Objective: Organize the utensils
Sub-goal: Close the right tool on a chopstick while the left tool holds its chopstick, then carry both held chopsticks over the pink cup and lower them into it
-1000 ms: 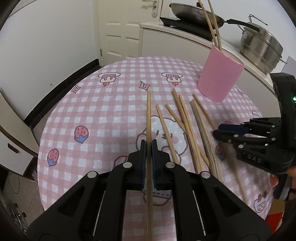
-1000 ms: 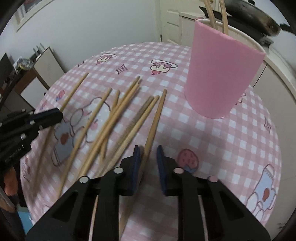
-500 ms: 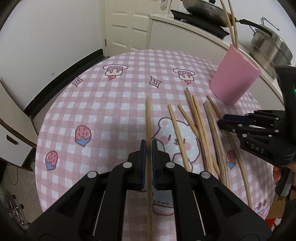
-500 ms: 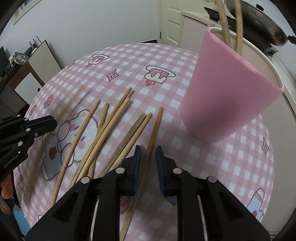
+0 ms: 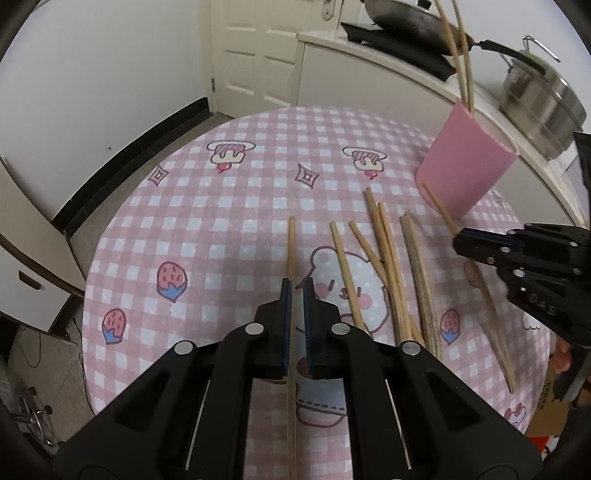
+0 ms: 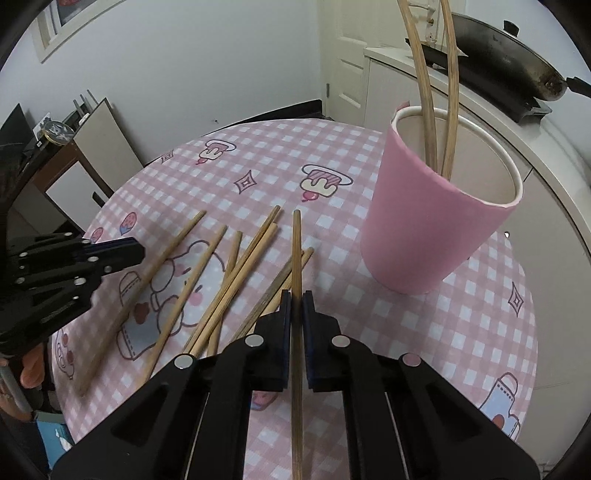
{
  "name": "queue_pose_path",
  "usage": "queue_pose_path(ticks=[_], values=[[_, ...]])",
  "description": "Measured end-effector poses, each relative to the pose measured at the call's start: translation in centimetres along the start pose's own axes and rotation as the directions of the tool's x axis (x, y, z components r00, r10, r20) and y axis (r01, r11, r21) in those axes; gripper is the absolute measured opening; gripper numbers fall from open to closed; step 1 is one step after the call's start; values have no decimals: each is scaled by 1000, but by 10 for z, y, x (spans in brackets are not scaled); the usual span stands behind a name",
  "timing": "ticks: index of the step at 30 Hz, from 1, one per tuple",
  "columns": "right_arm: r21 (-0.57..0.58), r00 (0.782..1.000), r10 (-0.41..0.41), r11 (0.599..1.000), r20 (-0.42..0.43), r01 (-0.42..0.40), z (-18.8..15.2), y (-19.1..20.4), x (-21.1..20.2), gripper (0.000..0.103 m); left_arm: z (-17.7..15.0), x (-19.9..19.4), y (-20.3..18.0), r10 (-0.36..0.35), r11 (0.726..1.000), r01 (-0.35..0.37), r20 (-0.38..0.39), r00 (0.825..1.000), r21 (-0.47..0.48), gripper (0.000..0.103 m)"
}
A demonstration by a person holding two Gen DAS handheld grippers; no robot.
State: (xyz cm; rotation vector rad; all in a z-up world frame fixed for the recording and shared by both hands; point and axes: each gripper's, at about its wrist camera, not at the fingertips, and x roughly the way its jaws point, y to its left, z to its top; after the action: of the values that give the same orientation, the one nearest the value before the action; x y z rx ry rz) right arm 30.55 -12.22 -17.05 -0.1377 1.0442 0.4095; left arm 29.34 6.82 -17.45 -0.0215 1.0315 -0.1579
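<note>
Gripping one chopstick apiece, both tongs sit at the bottom of their own views. The left gripper is clamped on a pale chopstick whose long axis runs straight up the frame, tip toward the centre. The right gripper, whose jaws have just been closing, now pinches a darker chopstick that also points straight up the frame, its tip ending left of the cup.

Beyond the fingers, about six loose chopsticks lie in the middle of the left wrist view on the round table's pink checked cloth, fanned lengthwise up the frame, some crossing; the overlap makes the count uncertain.

Farther off, at upper right in both views, stands one pink cup, upright on the cloth. Inside it are two long thin sticks, leaning out above its rim.

At the top edge, a dark pan and a steel pot rest on the counter.
</note>
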Motion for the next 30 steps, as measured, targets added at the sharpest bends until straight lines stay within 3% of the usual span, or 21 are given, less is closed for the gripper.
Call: queue_pose_path(ticks=[11,12,13,15,18,20,26,30], values=[[3,1000,16,1000,-27,-16,-7,-1,6,5,1,23,2,49,999,-48,-69,996,11,7],[3,999,17,1000,-27,-17,-7,-1,7,5,1,24,2,46,999,-46,-68,997,10,13],[3,999,21,1000,-28,-21,-7,-1,7,5,2,24,3,49,999,-48,-66,997,9,29],[1,999,23,1000,-29,-23,-6,-1,9,5,3,24,3,66,998,-65,-47,997,13,51],[-1,999,27,1000,-30,-27,-6,-1,11,5,5,31,4,75,997,-74,-58,995,22,51],[-1,999,28,1000,-31,-28,-5,-1,13,5,5,35,3,91,995,-89,-59,994,34,45],[-1,999,32,999,-19,-32,-4,0,12,5,8,38,-6,77,995,-74,-51,996,64,7],[-5,999,40,999,13,-40,-3,2,1,5,9,23,-6,-14,1000,14,-21,1000,19,6]])
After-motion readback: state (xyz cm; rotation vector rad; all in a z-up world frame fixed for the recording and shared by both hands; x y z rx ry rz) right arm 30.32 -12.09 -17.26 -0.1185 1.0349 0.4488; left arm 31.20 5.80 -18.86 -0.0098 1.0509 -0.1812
